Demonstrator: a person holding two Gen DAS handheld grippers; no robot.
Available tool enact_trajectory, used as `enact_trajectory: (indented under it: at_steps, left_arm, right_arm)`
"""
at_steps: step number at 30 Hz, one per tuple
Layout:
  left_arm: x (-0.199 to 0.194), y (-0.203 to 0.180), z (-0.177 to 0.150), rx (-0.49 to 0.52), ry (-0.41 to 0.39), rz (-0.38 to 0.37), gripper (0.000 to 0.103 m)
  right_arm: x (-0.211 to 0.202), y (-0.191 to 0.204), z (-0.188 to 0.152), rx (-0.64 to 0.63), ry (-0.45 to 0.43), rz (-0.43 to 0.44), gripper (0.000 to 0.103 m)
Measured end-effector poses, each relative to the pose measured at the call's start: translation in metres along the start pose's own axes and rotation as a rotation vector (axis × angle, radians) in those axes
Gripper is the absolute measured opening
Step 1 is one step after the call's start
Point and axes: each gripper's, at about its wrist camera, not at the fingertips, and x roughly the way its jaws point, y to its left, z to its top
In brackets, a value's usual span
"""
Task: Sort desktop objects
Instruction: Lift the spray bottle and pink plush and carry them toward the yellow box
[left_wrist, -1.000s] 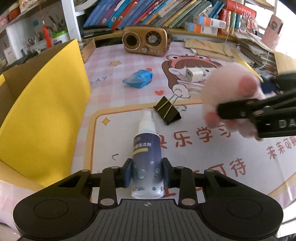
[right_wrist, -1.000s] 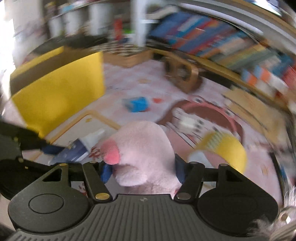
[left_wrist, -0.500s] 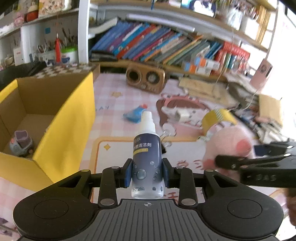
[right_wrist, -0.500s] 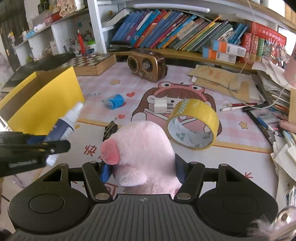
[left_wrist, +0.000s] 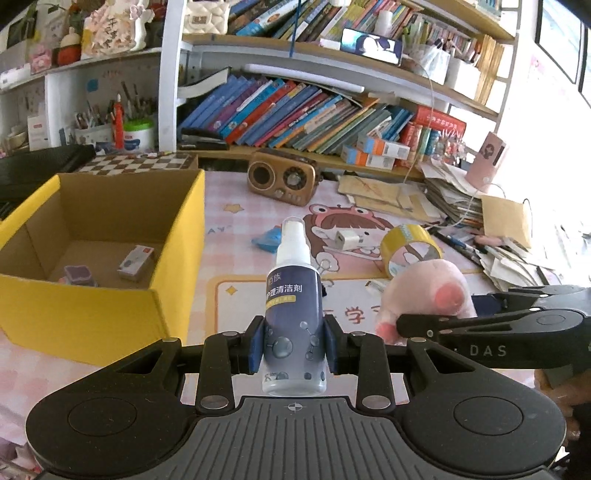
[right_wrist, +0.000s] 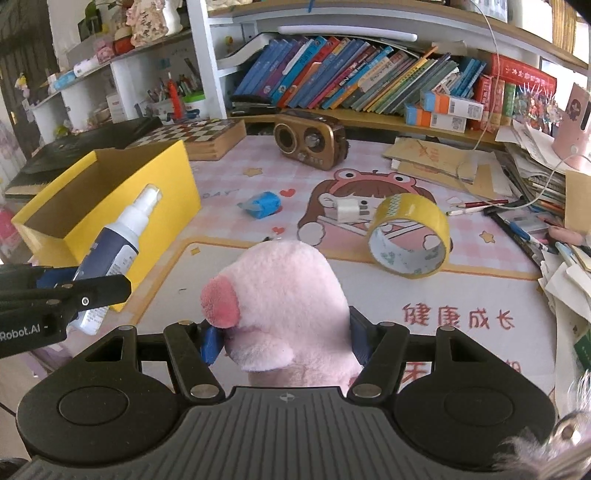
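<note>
Spray bottle (left_wrist: 293, 314), navy label, white pump top: sitting clamped between the blue pads of the left gripper (left_wrist: 294, 345), which are pressing on its lower body from both sides. Long axis is running straight ahead along the fingers, nozzle pointing away from the hand and somewhat upward, base nearest the wrist.

Plush pig (right_wrist: 280, 306), pink, soft: sitting squeezed in the right gripper (right_wrist: 286, 339), jaws parted only as far as the toy's bulk is forcing them, snout facing left toward the other hand.

Yellow cardboard box (left_wrist: 110, 314), open top: lying to the left of both grippers and just ahead of them, its near wall facing the left hand. Two small items are already resting on its floor. In the right wrist view the bottle's nozzle is showing against the box's side wall, not yet over the opening.

Relation governing the coming move, as a judgement: the left hand is standing nearer the box, between it and the right hand, so the bottle is likely going in first, nozzle leading over the rim; the pig is waiting behind it.

Remaining on the desk mat, well apart from both grippers: tape roll (right_wrist: 410, 236), white charger (right_wrist: 349, 210), blue packet (right_wrist: 260, 205).
</note>
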Motion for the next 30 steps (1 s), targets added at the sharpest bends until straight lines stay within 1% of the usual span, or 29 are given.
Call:
enact_trajectory:
  at_steps: [8,18,23,30]
  left_arm:
    - [-0.034,0.027,-0.018,-0.002,-0.006,-0.019,0.031]
    - [-0.07,0.055,-0.038,0.005,-0.005,-0.047,0.031]
    - [-0.087,0.069,-0.049,0.006,-0.007,-0.043,0.031]
    - [-0.109,0.091,-0.063,-0.004,-0.005,-0.018,0.031]
  right_arm:
    - [-0.019,0.049,-0.016,-0.038,-0.007,-0.007,0.062]
    - [-0.039,0.103,-0.04,-0.054,0.004,-0.026,0.062]
    - [-0.046,0.126,-0.053,-0.061,0.006,-0.021,0.062]
    - [-0.049,0.159,-0.065,-0.082,0.011,0.008,0.062]
